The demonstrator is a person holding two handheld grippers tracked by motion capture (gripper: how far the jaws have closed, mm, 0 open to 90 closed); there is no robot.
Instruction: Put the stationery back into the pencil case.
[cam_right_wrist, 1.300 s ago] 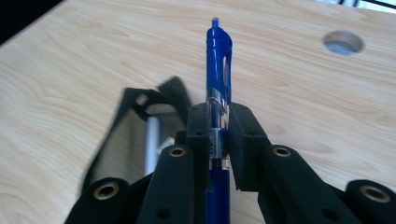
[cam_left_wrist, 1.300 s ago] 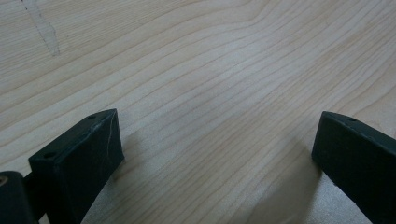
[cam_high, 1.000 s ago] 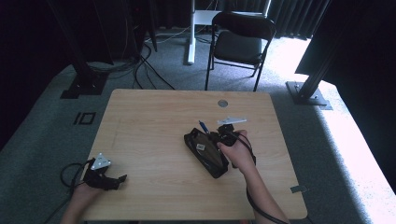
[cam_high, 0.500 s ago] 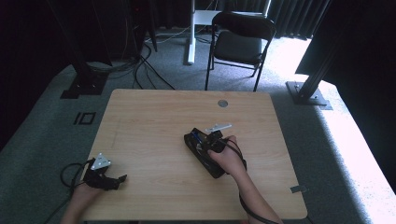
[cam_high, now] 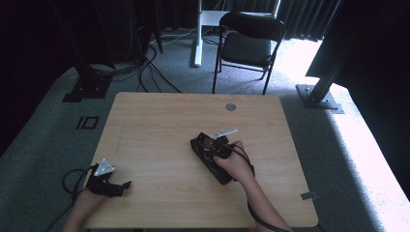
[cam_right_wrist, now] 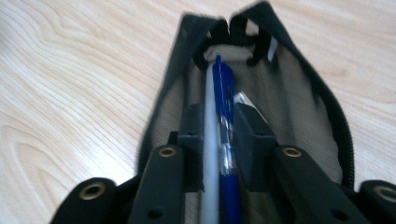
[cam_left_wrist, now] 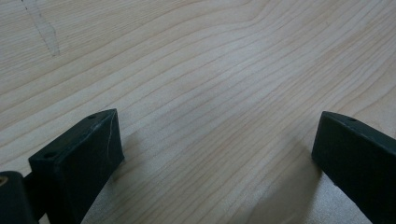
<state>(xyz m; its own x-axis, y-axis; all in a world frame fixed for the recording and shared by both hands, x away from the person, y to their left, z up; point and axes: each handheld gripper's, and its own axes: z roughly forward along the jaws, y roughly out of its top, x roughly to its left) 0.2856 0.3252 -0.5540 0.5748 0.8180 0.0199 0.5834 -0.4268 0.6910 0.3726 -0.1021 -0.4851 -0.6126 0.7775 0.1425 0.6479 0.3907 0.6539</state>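
A black zip pencil case (cam_right_wrist: pixel 299 93) lies open on the wooden table (cam_high: pixel 154 125), right of centre, and appears as a dark pouch (cam_high: pixel 198 144) in the high view. My right gripper (cam_right_wrist: pixel 217 135) is lowered into its opening, shut on a blue pen (cam_right_wrist: pixel 224 88) and a pale grey pen (cam_right_wrist: pixel 210 154) that lie side by side along the jaws. Their tips point at the far end of the case. From above, the right gripper (cam_high: pixel 216 147) sits over the case. My left gripper (cam_left_wrist: pixel 215 140) rests open on bare wood at the table's near-left corner (cam_high: pixel 118 186).
A round grommet (cam_high: pixel 230 107) is set in the table's far side. A black folding chair (cam_high: pixel 251 46) stands beyond the table, with cables (cam_high: pixel 150 67) on the carpet. A cable loops off the near-left table edge (cam_high: pixel 72 179).
My right gripper has moved left and down from the case's right side into its opening with the pens. The left gripper has stayed put.
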